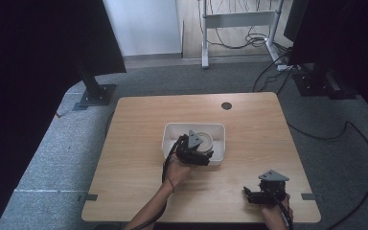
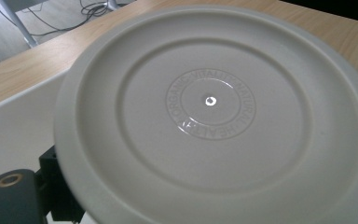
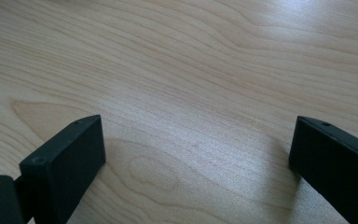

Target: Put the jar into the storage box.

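Holding the round white ribbed plastic plate (image 2: 214,116) level over the white rectangular tray (image 1: 171,132), left gripper (image 1: 199,155) apparently clamped on its rim, right gripper (image 3: 196,158) spread wide, empty.

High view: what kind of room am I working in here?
Probably a lab or recording workspace: a bare wooden table on grey carpet, black stands at both sides, and loose cables across the floor.
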The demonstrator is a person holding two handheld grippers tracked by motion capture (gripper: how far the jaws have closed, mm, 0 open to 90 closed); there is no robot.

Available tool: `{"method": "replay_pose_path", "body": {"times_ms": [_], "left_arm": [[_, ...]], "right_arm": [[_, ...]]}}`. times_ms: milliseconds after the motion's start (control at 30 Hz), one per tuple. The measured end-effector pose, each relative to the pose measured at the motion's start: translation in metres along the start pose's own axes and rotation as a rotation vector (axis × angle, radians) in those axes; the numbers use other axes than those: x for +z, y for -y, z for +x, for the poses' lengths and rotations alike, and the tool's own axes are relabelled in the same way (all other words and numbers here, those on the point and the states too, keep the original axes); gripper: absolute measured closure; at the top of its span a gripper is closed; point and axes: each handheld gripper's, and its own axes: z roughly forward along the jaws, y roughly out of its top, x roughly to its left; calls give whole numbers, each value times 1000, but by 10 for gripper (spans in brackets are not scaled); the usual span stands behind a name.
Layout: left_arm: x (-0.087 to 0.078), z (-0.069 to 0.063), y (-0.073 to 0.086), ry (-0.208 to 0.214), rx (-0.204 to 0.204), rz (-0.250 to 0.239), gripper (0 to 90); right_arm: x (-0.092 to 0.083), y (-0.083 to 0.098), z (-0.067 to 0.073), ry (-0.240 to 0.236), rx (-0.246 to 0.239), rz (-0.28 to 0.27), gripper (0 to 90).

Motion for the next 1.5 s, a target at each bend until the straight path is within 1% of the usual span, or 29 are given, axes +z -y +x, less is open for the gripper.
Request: {"method": "replay_pose_path", "body": {"times_ms": [233, 700, 867, 1267, 1300, 1433, 1500], "left_arm": [[8, 4, 4, -20, -15, 7, 105], [20, 4, 12, -47, -44, 23, 105], [25, 3, 17, -52, -61, 27, 105], [36, 4, 26, -59, -73, 60, 104], [36, 5, 26, -59, -86, 58, 104], [37, 5, 26, -56, -94, 61, 104], [37, 7, 25, -50, -109, 68, 104]], "right_arm": [[0, 0, 0, 0, 0, 0, 30], [0, 0, 0, -2, -2, -1, 31], [0, 0, 0, -2, -4, -1, 31], [0, 0, 0, -5, -5, -1, 32], [0, 0, 0, -5, -5, -1, 31], [0, 0, 0, -5, -6, -1, 31], [0, 0, 0, -5, -5, -1, 31]]}}
